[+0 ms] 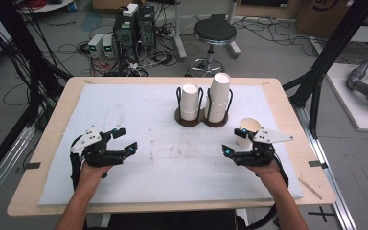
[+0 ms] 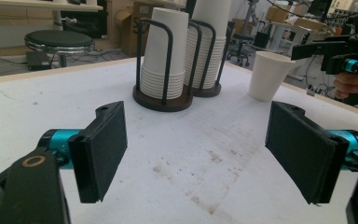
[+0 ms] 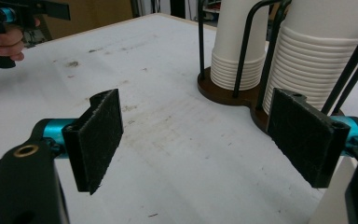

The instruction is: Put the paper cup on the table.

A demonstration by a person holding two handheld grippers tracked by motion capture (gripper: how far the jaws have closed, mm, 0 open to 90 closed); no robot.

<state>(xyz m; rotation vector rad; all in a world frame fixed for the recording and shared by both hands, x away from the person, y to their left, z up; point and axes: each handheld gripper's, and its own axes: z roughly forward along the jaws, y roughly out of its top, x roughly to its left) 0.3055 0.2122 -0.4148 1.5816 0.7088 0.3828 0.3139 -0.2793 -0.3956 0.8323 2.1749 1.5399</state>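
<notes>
**Both hand-held grippers spread, loose cup beside my right one**

I hold my left hand-held gripper (image 1: 124,139) low over the white mat (image 1: 163,158) on the worktop (image 1: 52,124), at its near left part. Its jaws stand wide apart with nothing between them; in the left gripper view I look between the two black pads at bare, stained mat.

My right hand-held gripper (image 1: 235,141) sits at the near right part of the mat. Its jaws are spread too, and nothing is between the pads. A single paper cup (image 1: 247,132) stands upright on the mat just beside this gripper, on its far side; from above I cannot quite tell whether the outer jaw touches it.

Farther back, near the middle of the mat, a dark wire cup holder (image 1: 202,117) carries two stacks of paper cups (image 1: 219,96), rim down. The right stack is the taller one. The loose cup stands near the holder, to its right.
</notes>
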